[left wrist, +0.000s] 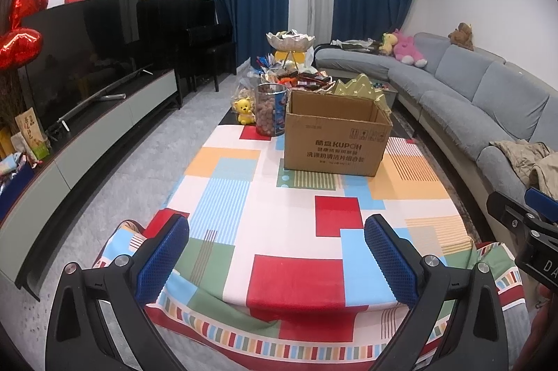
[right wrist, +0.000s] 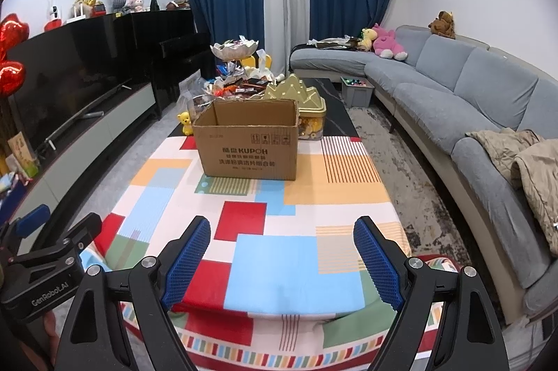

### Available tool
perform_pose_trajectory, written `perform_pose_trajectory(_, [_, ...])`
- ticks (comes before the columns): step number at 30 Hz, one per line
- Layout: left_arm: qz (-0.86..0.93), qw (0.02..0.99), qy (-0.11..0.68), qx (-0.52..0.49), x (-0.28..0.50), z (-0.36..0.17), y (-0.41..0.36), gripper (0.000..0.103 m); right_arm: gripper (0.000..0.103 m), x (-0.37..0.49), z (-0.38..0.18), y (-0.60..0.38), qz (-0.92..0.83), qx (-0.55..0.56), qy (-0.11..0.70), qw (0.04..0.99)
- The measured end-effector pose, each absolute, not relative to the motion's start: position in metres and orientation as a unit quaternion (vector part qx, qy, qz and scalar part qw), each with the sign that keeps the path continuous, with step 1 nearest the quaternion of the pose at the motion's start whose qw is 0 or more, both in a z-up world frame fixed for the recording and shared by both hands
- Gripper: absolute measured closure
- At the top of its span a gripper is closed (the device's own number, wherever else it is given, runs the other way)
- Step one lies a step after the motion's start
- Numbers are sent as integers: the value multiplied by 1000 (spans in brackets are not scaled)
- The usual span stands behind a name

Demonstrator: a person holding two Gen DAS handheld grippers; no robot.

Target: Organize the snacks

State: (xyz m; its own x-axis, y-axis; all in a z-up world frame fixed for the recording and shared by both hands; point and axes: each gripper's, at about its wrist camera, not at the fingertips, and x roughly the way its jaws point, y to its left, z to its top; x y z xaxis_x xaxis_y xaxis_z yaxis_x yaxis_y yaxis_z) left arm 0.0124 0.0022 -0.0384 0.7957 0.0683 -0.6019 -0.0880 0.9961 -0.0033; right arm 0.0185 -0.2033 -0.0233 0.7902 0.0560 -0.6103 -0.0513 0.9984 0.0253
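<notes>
An open brown cardboard box point(left wrist: 336, 141) point(right wrist: 248, 146) stands upright on the colourful checked tablecloth point(left wrist: 289, 217) point(right wrist: 265, 217), about midway along the table. Behind it lies a heap of wrapped snacks point(left wrist: 300, 80) point(right wrist: 240, 85), with a clear jar of round snacks point(left wrist: 271, 113), a yellow bear figure point(left wrist: 244, 111) point(right wrist: 185, 123) and a gold tin with a peaked lid point(left wrist: 362, 90) point(right wrist: 301, 99). My left gripper point(left wrist: 277, 261) hovers open over the table's near end, nothing between its blue pads. My right gripper point(right wrist: 282, 261) is likewise open and empty, side by side with the left.
A tiered bowl point(left wrist: 289, 41) of snacks rises at the table's far end. A grey sofa point(right wrist: 453, 85) curves along the right with plush toys and a beige jacket point(right wrist: 533, 161). A television point(left wrist: 90, 57) on a low cabinet lines the left. A grey bin point(right wrist: 356, 92) sits on the floor.
</notes>
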Motion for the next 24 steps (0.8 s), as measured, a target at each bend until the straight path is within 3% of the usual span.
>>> perform_pose_trajectory(24, [40, 948, 316, -16, 10, -39, 2, 1, 18, 18, -23, -204, 28, 4, 323, 946])
